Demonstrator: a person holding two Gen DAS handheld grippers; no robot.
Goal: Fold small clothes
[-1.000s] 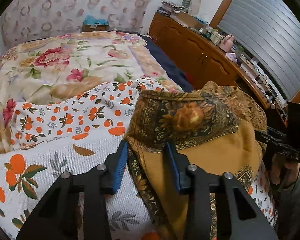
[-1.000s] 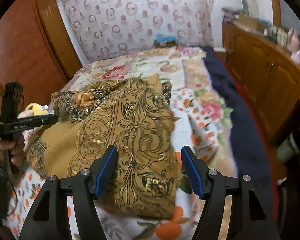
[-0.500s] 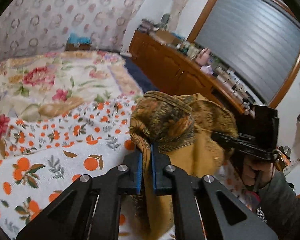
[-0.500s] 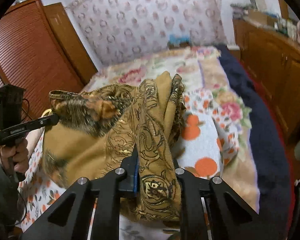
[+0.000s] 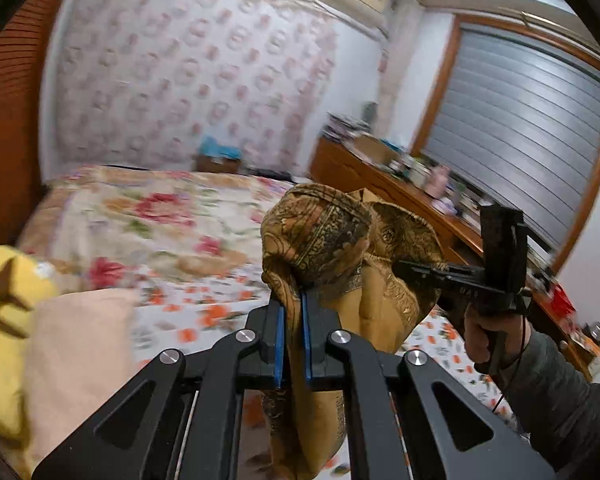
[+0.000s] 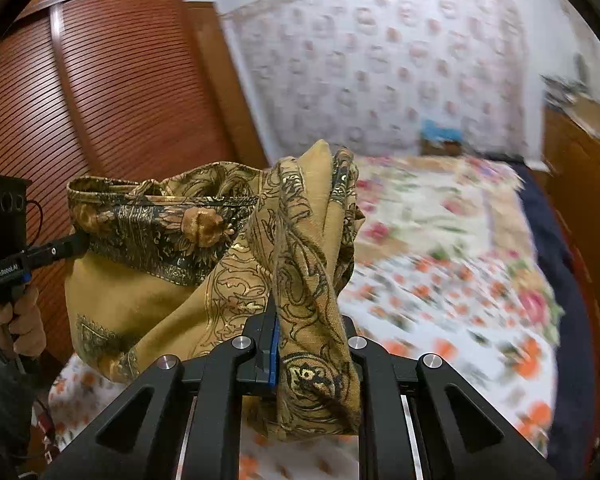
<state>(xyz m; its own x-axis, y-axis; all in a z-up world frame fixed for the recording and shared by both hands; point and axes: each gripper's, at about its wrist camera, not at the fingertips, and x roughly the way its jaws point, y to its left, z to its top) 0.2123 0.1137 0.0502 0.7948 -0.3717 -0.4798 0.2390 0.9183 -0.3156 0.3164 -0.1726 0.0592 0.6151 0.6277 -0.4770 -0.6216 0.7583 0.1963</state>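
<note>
Lifted higher off the bed (image 5: 148,216), the ochre garment (image 5: 328,240) hangs pinched between left claw (image 5: 291,312) and right claw (image 6: 278,332).

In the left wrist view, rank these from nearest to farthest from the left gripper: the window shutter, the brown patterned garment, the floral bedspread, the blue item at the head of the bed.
1. Brown patterned garment: clamped in the left gripper, lifted.
2. Floral bedspread: ahead and to the left, below the garment.
3. Blue item: at the bed's far end, by the patterned wall.

The window shutter, at the far right, is too close to call against the blue item.
</note>
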